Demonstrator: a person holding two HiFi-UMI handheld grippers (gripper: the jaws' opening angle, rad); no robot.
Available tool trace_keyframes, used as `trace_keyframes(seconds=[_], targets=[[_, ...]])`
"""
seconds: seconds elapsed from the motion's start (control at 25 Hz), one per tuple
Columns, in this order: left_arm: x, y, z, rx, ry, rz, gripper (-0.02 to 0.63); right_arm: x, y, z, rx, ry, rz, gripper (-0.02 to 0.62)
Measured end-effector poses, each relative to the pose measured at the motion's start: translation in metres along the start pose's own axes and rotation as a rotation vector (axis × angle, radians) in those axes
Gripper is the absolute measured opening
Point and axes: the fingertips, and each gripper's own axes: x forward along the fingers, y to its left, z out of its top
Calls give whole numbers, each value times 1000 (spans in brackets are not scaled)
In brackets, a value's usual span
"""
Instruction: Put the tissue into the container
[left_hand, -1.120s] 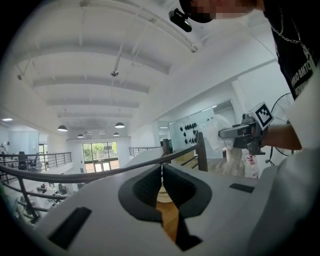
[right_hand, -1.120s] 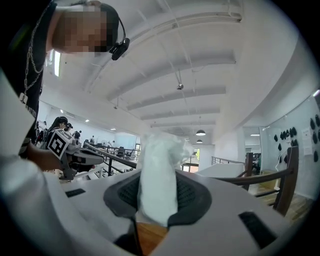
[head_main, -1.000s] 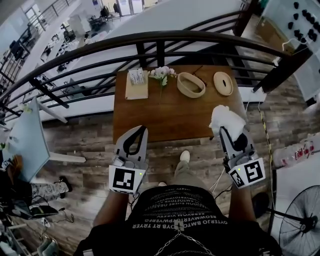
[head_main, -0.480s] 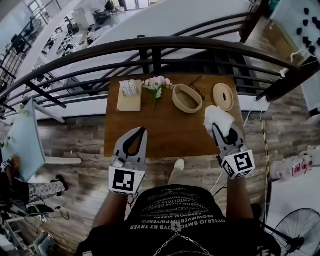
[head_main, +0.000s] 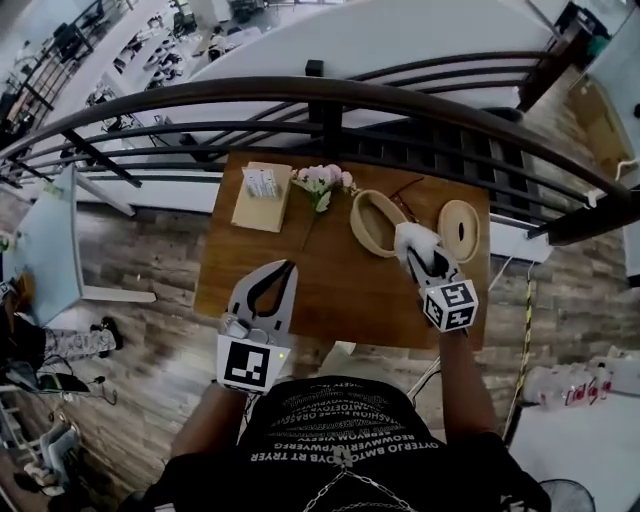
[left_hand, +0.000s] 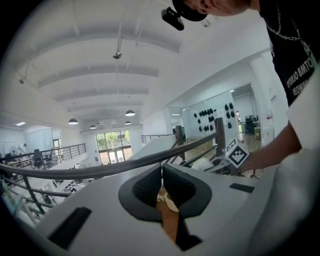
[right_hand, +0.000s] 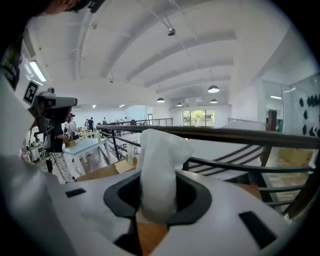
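Observation:
A crumpled white tissue (head_main: 411, 239) (right_hand: 159, 165) stands up out of my right gripper (head_main: 416, 254) (right_hand: 158, 192), whose jaws are shut on it. The gripper holds it above the wooden table (head_main: 330, 290), just beside the right rim of the oval wooden container (head_main: 370, 222), which looks empty. My left gripper (head_main: 279, 272) (left_hand: 161, 175) hovers over the table's near edge at the left, shut with nothing in it. From the left gripper view the right gripper's marker cube (left_hand: 236, 153) shows off to the right.
At the table's far left lies a flat tissue box (head_main: 262, 195), with a small bunch of flowers (head_main: 322, 180) next to it. A round wooden lid (head_main: 460, 230) lies right of the container. A dark curved railing (head_main: 320, 95) runs behind the table.
My right gripper has carried the tissue forward and to the left, from the table's right front corner to the container's right rim. The left gripper has stayed in place.

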Motion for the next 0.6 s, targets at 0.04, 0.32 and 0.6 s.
trace_keyframes(seconds=[0.04,0.32,0.6], targets=[[4,2,-2,4,8,9,31,17,-4,-7,15,22,18,119],[15,9,-10,46,68,77,31,110,-27,-71,-37,229,79,118],[9,15,-25,47,148,130,31,172,-38,-134,-83,441,105,120]])
